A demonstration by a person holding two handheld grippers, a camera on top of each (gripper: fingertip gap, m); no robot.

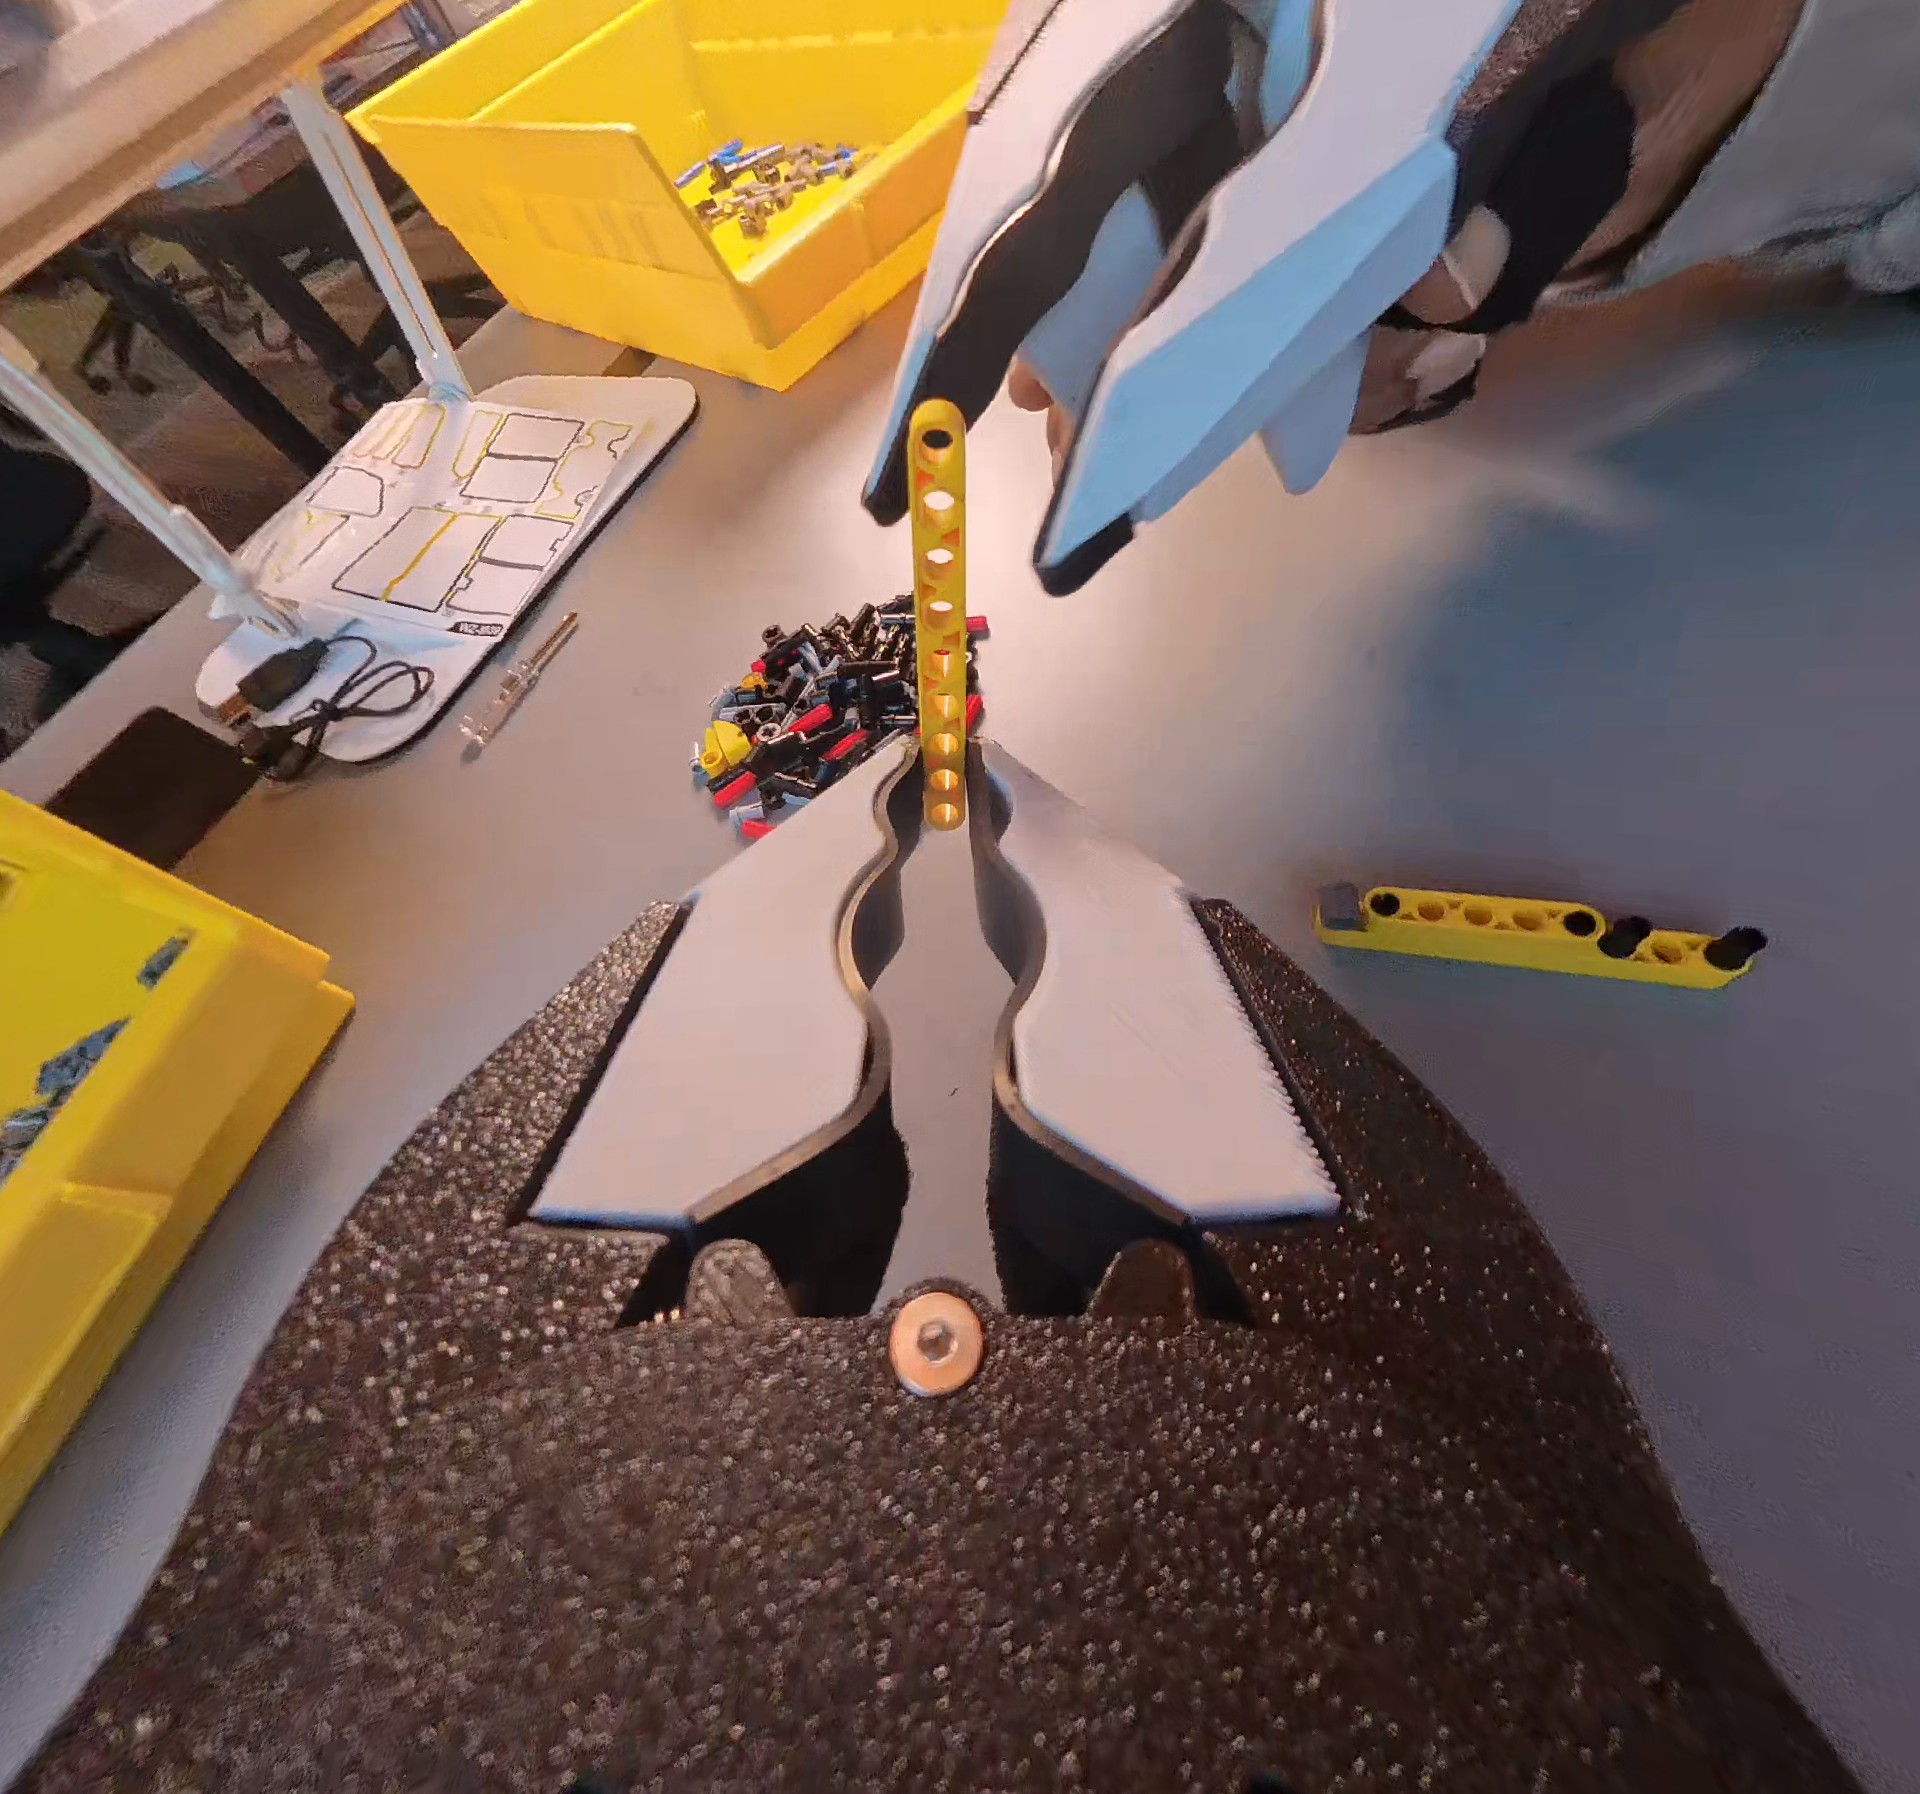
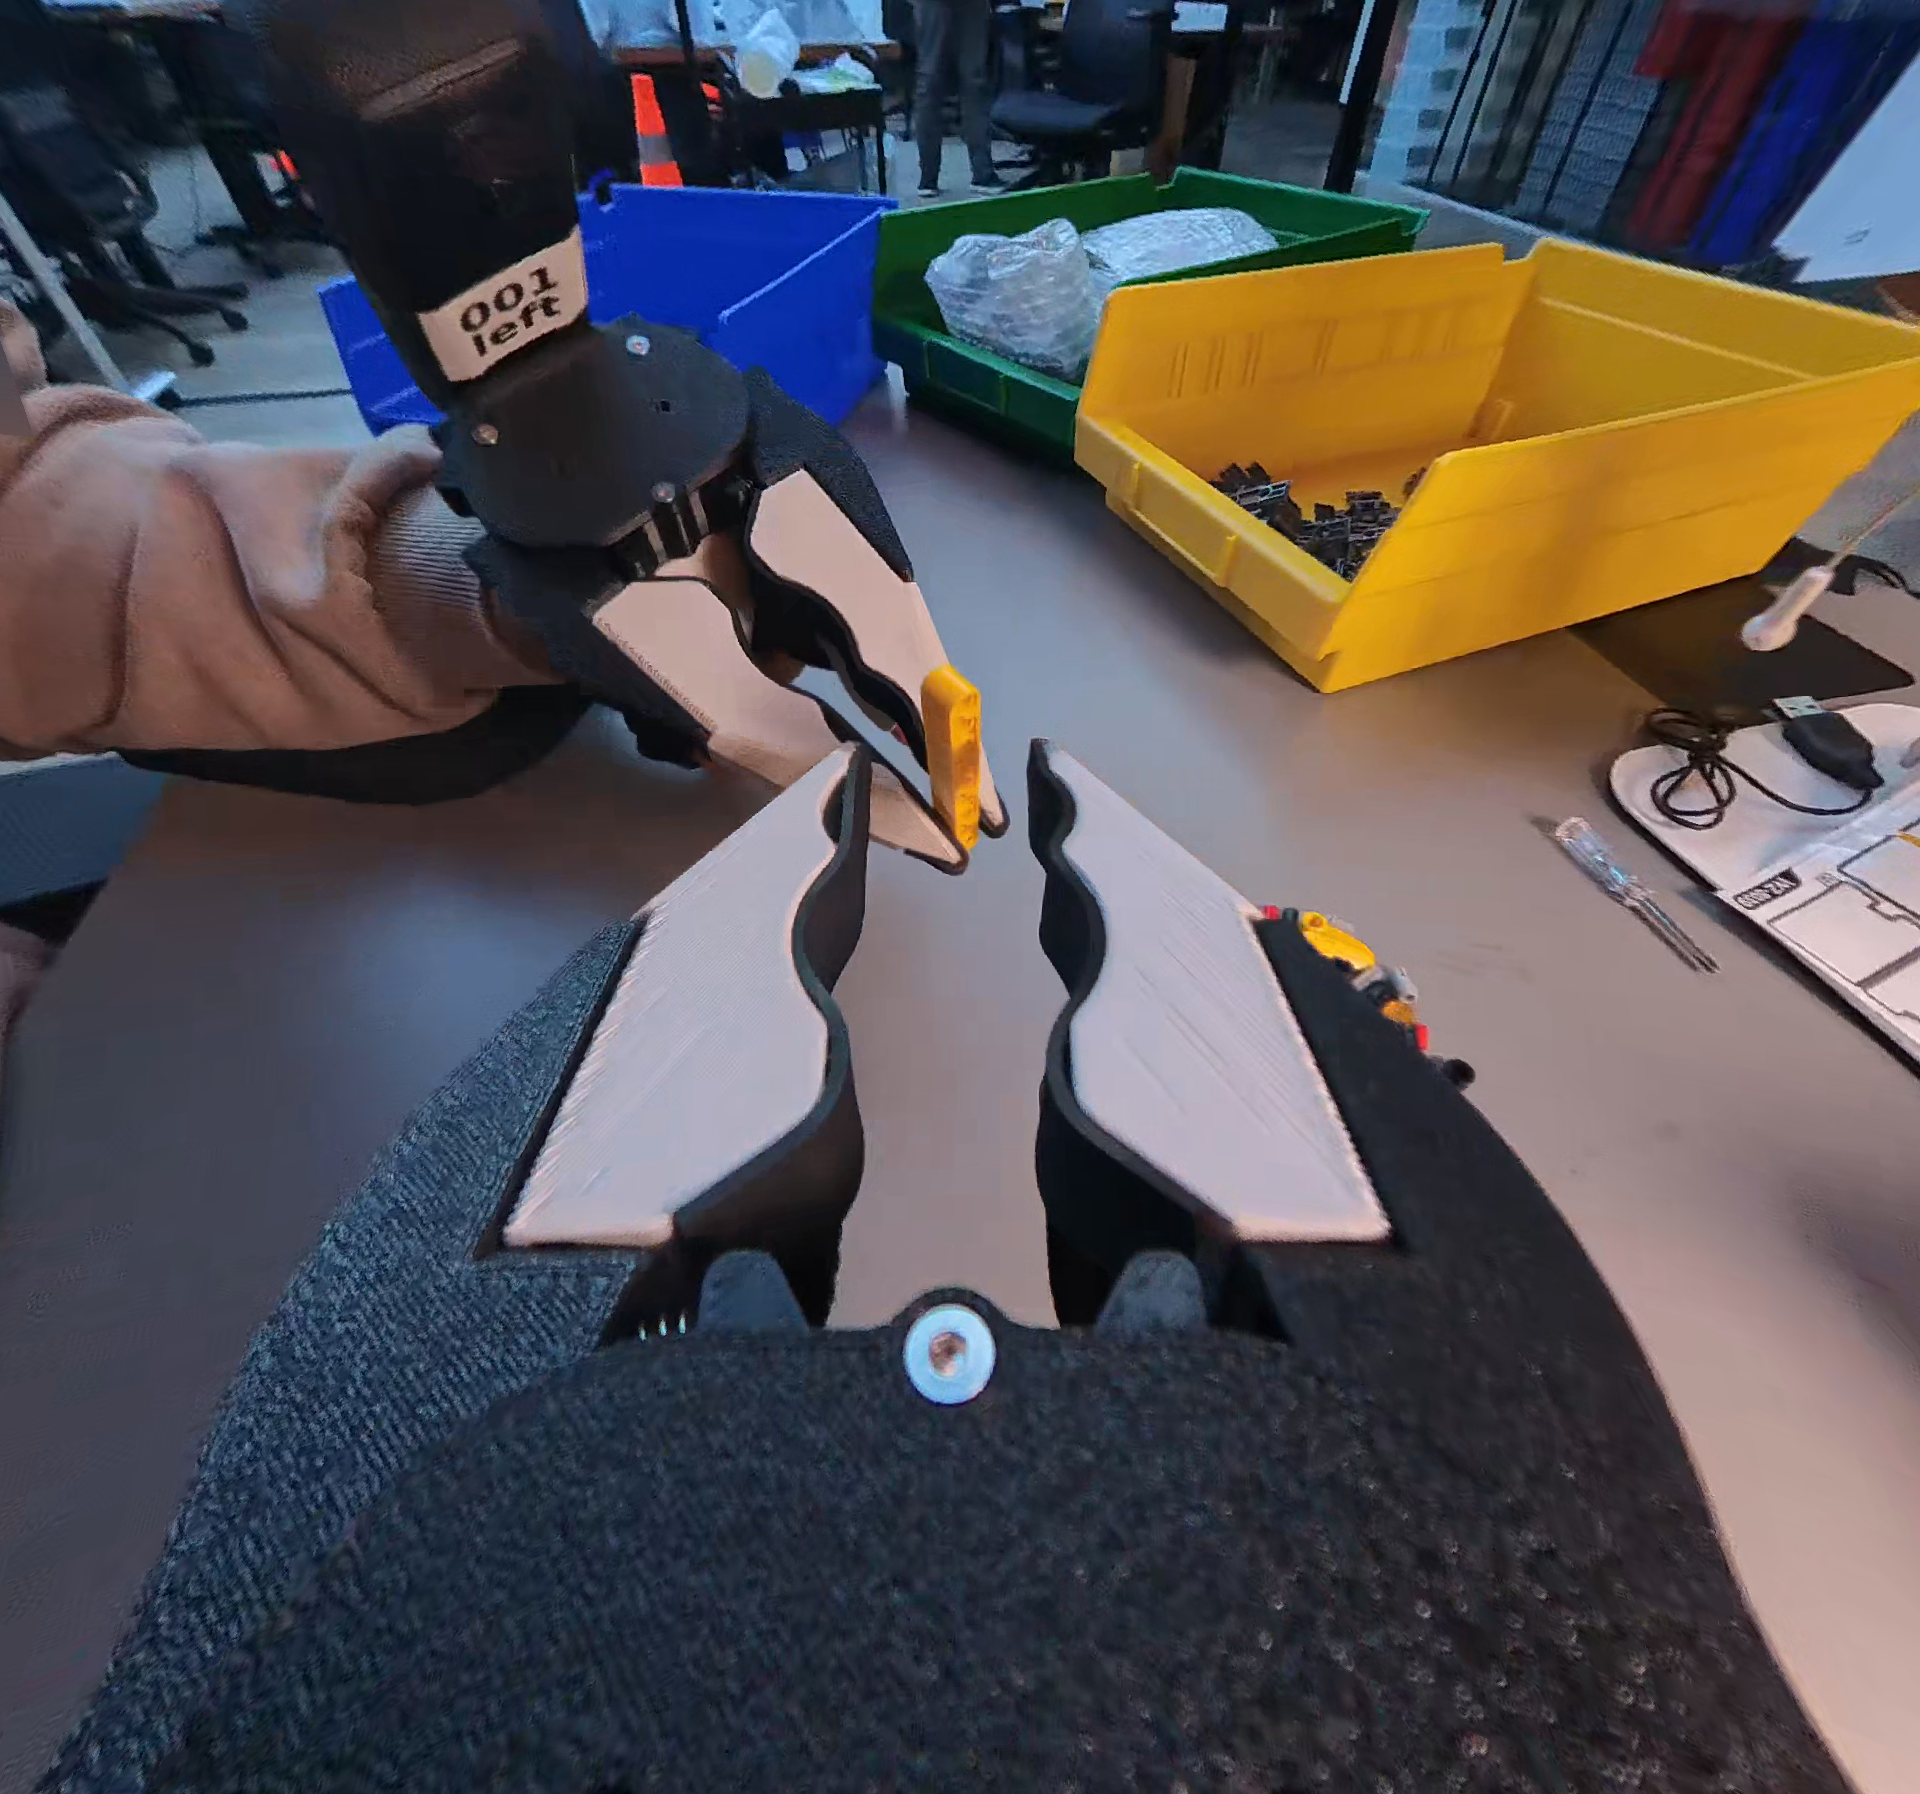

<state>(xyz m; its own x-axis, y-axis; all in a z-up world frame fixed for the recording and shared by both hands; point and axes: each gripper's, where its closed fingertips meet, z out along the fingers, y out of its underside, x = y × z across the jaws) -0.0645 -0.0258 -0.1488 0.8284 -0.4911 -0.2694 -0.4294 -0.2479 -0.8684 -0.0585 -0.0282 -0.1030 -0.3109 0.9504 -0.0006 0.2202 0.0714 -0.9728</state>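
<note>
while the right gripper (image 2: 945, 757) hangs wide and empty just beside it, a light, rigid, slick-looking yellow holed beam (image 1: 940, 601) is pinched upright at its lower end by the left gripper (image 1: 940, 788) above the tabletop (image 1: 1455, 653) middle, its free upper end judged the best hold.

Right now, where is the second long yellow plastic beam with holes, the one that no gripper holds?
In the left wrist view the loose yellow plastic beam lies flat on the grey table, right of the left gripper and apart from the pile of small parts.
</note>
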